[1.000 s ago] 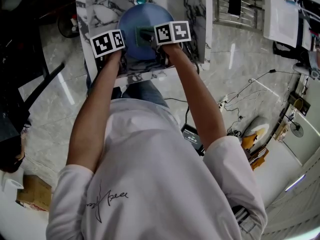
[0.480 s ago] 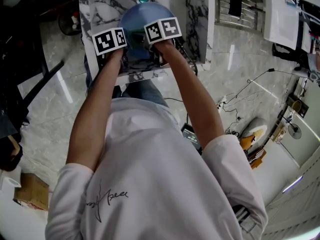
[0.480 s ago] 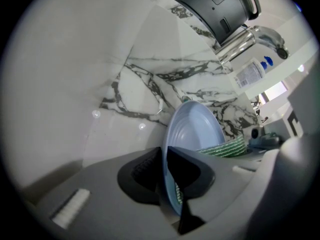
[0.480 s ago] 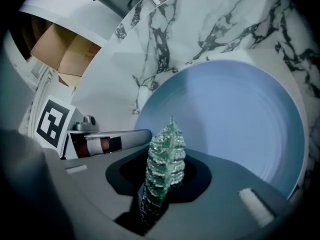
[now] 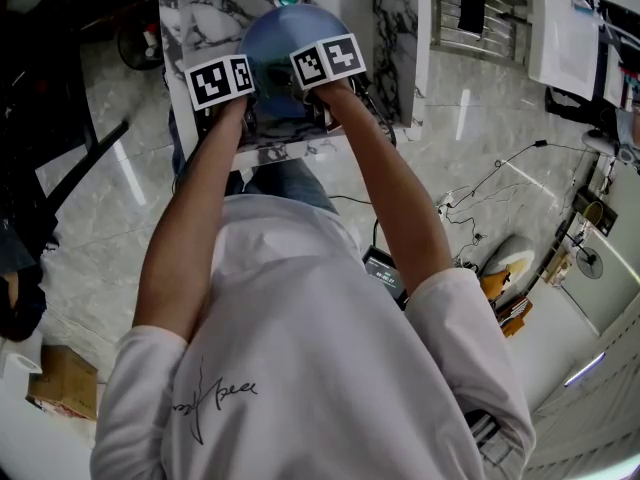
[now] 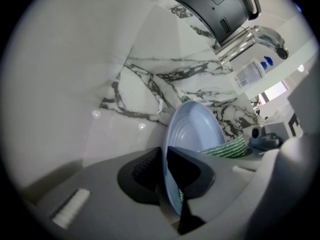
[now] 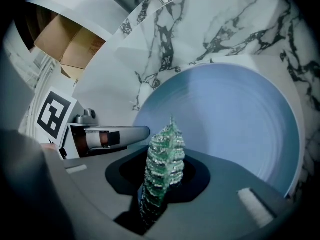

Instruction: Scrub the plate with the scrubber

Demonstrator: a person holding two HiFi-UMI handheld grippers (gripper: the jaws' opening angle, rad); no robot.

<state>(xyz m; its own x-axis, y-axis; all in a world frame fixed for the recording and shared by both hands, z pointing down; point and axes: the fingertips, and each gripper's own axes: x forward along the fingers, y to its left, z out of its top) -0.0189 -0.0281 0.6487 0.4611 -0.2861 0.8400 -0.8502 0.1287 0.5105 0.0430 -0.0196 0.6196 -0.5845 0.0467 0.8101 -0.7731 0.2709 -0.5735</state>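
Since a sec ago R gripper (image 7: 160,194) has shifted left across plate (image 7: 235,119) and now sits near L gripper (image 6: 169,184); hardly any change over last half sec.

Step in hand: scrubbing, mid-stroke by my read. L jaws clamped on plate rim, plate held on edge and tilted, inside marble sink (image 5: 395,38). R jaws pinched narrow on green scrubber (image 7: 164,154), tip at plate's concave face. Contact likely, can't confirm.

Next move, est.: sweep scrubber back over rest of face w/ light pressure, keeping L grip firm so plate doesn't twist or slip.

Surface: white marble w/ dark veins, tap (image 6: 250,34) above.

Room: pale glossy floor (image 5: 480,128), cables (image 5: 490,183) at person's right, cardboard box (image 5: 62,388) at left.
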